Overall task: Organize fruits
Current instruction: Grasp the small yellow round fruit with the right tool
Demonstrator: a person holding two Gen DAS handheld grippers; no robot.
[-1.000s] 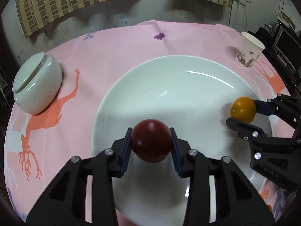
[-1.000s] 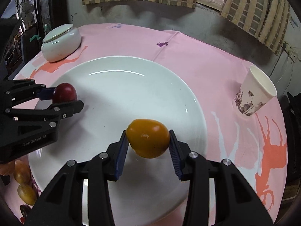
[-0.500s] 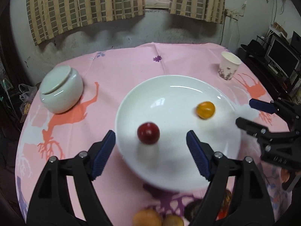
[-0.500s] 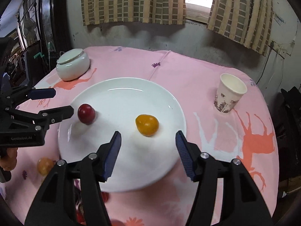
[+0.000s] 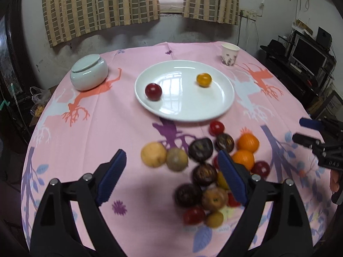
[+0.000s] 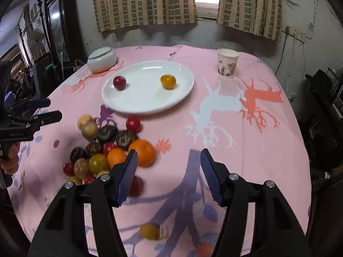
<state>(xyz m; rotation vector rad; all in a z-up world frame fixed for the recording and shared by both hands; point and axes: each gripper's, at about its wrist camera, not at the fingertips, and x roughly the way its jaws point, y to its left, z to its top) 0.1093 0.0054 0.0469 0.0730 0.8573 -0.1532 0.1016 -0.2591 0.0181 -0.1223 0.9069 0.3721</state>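
The white plate (image 6: 148,105) at twelve o'clock holds a red fruit (image 6: 119,82) and an orange fruit (image 6: 168,81), well apart.

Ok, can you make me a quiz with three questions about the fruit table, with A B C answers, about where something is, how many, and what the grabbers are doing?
1. Where is the paper cup?
A. On the plate
B. On the cloth, beyond the plate's right side
C. Inside the lidded bowl

2. How many fruits lie on the white plate?
A. Two
B. Five
C. None

3. What is between the fingers of the right gripper?
A. An orange
B. The cup
C. Nothing

Answers:
1. B: the cup stands on the pink tablecloth, apart from the plate.
2. A: only the dark red fruit and the orange-yellow fruit are on it.
3. C: the blue pads stand apart with only cloth showing between them.
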